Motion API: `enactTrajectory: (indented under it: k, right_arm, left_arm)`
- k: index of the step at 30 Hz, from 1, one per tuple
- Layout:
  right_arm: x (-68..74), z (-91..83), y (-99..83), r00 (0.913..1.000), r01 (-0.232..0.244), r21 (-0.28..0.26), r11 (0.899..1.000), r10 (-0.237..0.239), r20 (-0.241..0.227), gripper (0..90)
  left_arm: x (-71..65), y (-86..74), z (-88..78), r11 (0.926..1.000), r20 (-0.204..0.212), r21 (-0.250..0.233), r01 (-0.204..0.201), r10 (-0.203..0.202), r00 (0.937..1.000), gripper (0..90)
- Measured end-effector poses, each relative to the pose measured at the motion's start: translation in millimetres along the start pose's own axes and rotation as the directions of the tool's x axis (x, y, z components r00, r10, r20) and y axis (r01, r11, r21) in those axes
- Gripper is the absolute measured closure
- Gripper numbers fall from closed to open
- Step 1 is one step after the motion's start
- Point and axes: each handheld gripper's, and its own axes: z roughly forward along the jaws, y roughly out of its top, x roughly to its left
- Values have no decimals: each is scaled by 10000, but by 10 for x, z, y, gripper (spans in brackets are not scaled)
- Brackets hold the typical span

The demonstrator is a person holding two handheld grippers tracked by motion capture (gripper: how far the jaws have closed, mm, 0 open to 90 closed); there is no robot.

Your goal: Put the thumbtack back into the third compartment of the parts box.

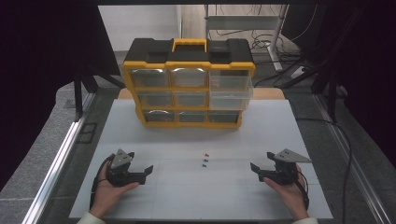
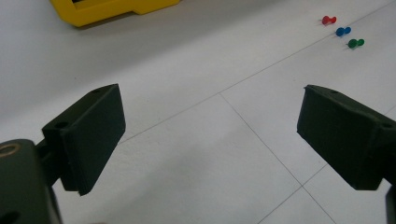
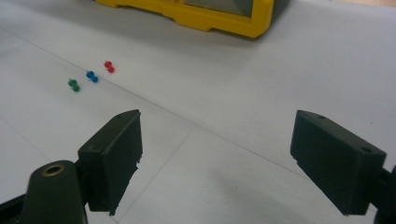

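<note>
- Left gripper point(image 1: 145, 173) of black plastic, held in a hand point(image 1: 108, 192) near the front left of the white table board point(image 1: 140, 140); jaws spread wide, released, nothing between them.
- Right gripper point(image 1: 255, 169), same black build with a grey three-cornered plate on top, held in the other hand point(image 1: 290, 196) near the front right; jaws likewise parted and bare.
- Both grippers low over the board, tips turned inward toward each other, well apart.
- Small red push pin point(image 1: 206, 153), small blue push pin point(image 1: 205, 159) and small green push pin point(image 1: 204, 165) lying on the board in a short row between the two grippers, red farthest from the person, green nearest; pins close together, touched by neither gripper.
- In the left gripper view, same three pins at upper right, beyond the right jaw: red point(image 2: 328, 20), blue point(image 2: 342, 31), green point(image 2: 355, 43).
- In the right gripper view, pins at upper left, past the left jaw: red point(image 3: 109, 66), blue point(image 3: 91, 76), green point(image 3: 73, 85).
- Yellow and black plastic organiser case with clear drawers point(image 1: 188, 84) standing upright at the far middle of the board, yellow handle on top, well behind the pins.
- Thin grey lines crossing the board under both grippers.
</note>
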Motion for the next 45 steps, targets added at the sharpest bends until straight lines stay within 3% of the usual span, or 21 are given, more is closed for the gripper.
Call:
enactTrajectory:
  k: [5,8,14,18,24,42,45]
  right_arm:
    - [31,33,51,9998,155,27,9999,-155,-150,171]
    - [31,31,88,9998,7,-51,10000,-8,-200,174]
    - [95,75,181,9990,248,-18,9997,-248,-368,179]
    - [123,134,265,9988,158,-77,9998,-161,-457,188]
    - [214,201,393,9973,490,-124,9987,-496,-545,198]
    - [305,430,593,9909,1002,198,9948,-980,-923,202]
    - [339,516,632,9881,1028,244,9944,-993,-1177,203]
  left_arm:
    - [11,14,15,10000,-60,-70,-69,69,10000,85]
    - [14,22,28,9999,-81,-145,-93,92,9999,91]
    - [-15,20,62,9997,-58,0,-236,236,9997,89]
    - [-47,27,75,9993,7,43,-372,372,9993,87]
    - [-37,39,92,9992,88,16,-399,399,9992,86]
    - [-49,51,106,9983,53,-4,-589,589,9982,89]
    - [-52,52,106,9983,63,-7,-591,591,9982,89]
